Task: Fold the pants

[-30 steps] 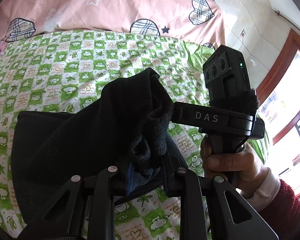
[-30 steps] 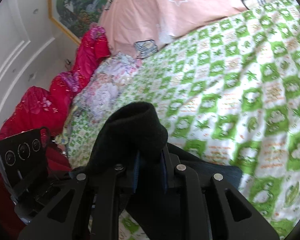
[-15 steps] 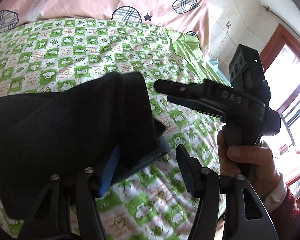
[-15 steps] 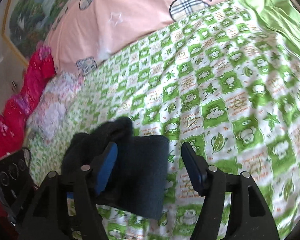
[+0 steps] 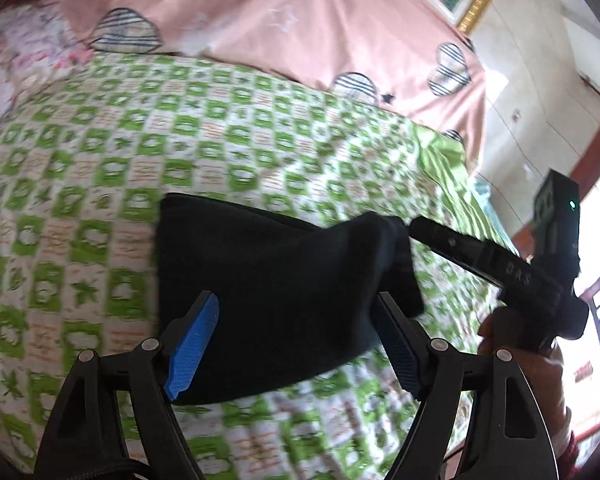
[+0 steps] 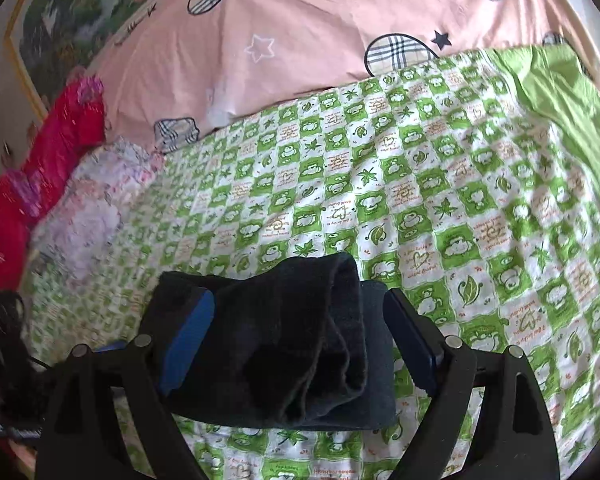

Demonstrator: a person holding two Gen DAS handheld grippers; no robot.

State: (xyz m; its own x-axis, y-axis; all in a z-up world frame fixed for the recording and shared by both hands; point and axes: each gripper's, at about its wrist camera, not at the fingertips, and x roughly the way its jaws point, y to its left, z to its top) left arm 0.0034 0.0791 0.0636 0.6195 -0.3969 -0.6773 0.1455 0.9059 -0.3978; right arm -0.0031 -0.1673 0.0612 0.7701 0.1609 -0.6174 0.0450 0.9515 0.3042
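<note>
The dark pants (image 5: 268, 280) lie folded in a compact bundle on the green checked bedsheet (image 5: 228, 128). My left gripper (image 5: 296, 340) is open, its blue pads on either side of the bundle's near edge, holding nothing. In the right wrist view the pants (image 6: 292, 344) lie between the spread fingers of my open right gripper (image 6: 300, 340). The right gripper (image 5: 480, 256) also shows in the left wrist view, at the bundle's right end, held by a hand.
A pink quilt (image 6: 300, 40) with plaid hearts lies along the far side of the bed. Red (image 6: 40, 160) and floral bedding (image 6: 88, 216) is piled at the left. A window (image 5: 596, 280) and white wall are at the right.
A second ago both grippers were shut on the pants held up off the bed. They opened and let go; the pants now lie folded on the sheet, and both grippers have drawn back slightly.
</note>
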